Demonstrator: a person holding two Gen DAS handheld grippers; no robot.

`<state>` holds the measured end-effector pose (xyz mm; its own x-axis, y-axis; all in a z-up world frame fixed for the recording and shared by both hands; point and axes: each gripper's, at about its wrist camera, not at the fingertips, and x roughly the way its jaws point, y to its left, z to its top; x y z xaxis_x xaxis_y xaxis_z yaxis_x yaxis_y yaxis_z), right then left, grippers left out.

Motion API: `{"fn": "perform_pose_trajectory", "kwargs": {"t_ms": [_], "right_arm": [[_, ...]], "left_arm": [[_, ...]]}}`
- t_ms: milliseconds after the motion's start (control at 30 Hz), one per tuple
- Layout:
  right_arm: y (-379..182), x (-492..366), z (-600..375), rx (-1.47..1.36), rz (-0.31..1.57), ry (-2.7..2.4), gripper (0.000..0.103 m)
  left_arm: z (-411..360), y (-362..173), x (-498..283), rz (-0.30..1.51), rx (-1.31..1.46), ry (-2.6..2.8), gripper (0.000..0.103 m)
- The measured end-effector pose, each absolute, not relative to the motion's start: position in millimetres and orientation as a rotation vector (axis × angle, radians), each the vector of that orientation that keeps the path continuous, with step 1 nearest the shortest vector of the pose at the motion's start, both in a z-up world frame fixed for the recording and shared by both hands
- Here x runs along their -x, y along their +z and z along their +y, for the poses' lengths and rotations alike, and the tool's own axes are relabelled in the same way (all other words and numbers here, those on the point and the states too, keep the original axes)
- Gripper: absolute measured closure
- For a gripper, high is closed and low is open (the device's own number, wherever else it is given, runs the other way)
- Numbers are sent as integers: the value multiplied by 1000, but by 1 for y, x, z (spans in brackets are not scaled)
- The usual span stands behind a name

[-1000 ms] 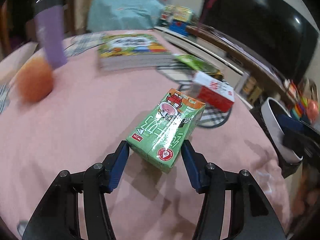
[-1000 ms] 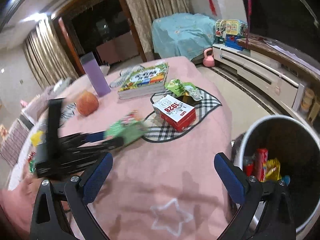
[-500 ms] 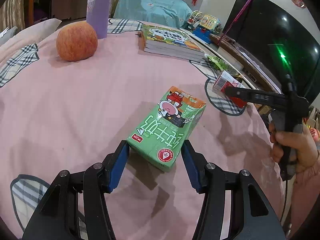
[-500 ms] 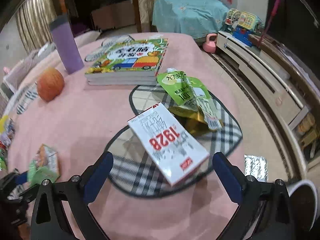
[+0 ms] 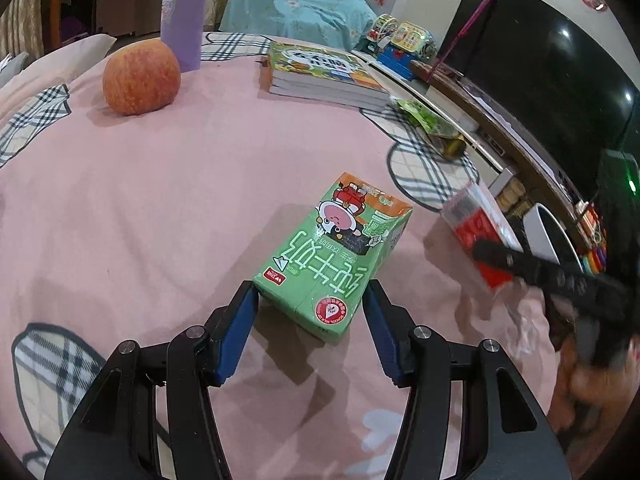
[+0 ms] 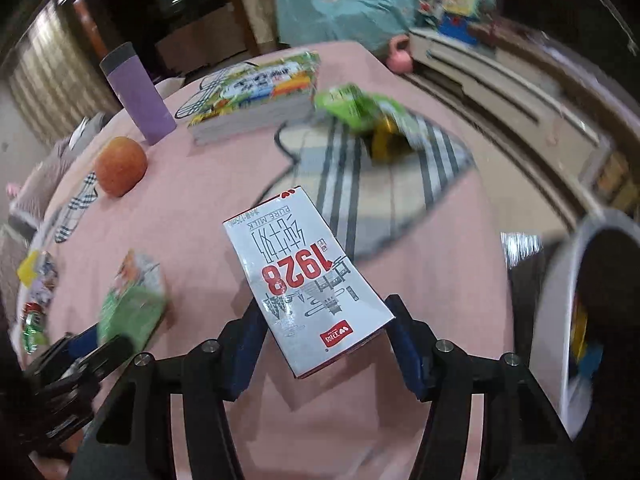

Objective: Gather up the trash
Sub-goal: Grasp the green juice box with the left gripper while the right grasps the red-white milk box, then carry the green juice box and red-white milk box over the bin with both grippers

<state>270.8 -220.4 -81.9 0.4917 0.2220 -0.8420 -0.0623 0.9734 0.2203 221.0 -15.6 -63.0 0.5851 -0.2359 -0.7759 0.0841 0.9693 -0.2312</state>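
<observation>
Left gripper (image 5: 310, 306) tilted down, jaws pinching green carton (image 5: 334, 256) — right gripper (image 6: 324, 340) jaws just closing on white carton (image 6: 302, 280).

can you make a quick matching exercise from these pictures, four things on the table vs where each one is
Things:
1. green milk carton
2. white 1928 milk carton
3. apple
4. green snack wrapper

Places:
A. beside the purple bottle
B. between the right gripper's fingers
C. on the plaid patch, next to the books
D. between the left gripper's fingers

Pairs: 1-D, 2-B, 3-A, 4-C
</observation>
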Motion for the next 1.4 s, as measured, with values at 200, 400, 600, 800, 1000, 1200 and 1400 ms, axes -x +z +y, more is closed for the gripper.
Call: {"fn": "perform_pose_trajectory", "kwargs": {"t_ms": [200, 400, 600, 800, 1000, 1200, 1400], "right_arm": [[-85, -231, -227, -262, 1037, 141, 41], [-75, -209, -228, -168, 930, 198, 24], [-73, -219, -216, 55, 895, 278, 25], [-84, -228, -202, 115, 931, 334, 46], [-90, -223, -203, 37, 941, 299, 49], [-81, -198, -220, -169, 891, 221, 50], [-65, -164, -235, -247, 810, 204, 50]], "left_arm": [[-23, -64, -207, 950, 146, -203, 45], [-27, -56, -198, 900, 21, -246, 34], [-37, -61, -223, 910, -106, -353, 33], [-37, -71, -236, 925, -108, -356, 44], [-36, -72, -225, 928, -61, -282, 45], [-45, -63, -196, 911, 15, -274, 46], [-70, -46, -172, 870, -8, -312, 48]]}}
